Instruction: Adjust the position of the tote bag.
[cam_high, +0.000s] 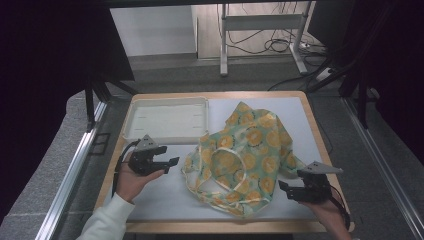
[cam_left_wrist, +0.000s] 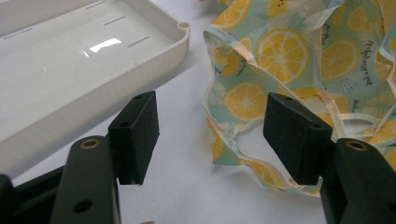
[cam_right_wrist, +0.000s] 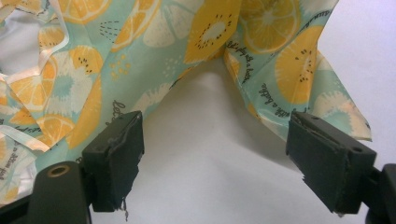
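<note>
A crumpled teal cloth printed with orange slices (cam_high: 245, 155) lies on the white table mat (cam_high: 165, 195), right of centre. My left gripper (cam_high: 172, 162) is held just left of the cloth, open, its jaws empty. From its own camera the left gripper (cam_left_wrist: 210, 135) points at the cloth's hemmed edge (cam_left_wrist: 233, 140). My right gripper (cam_high: 284, 189) hovers at the cloth's lower right side, open. Through its own camera the right gripper (cam_right_wrist: 215, 158) faces a raised fold of the cloth (cam_right_wrist: 261, 70), with bare mat between the jaws.
A shallow white tray (cam_high: 167, 119) sits at the back left of the mat, close to the left gripper; its corner (cam_left_wrist: 180, 35) is near the cloth. The wooden table edge (cam_high: 320, 135) borders the mat. Cables and a metal frame lie on the floor beyond.
</note>
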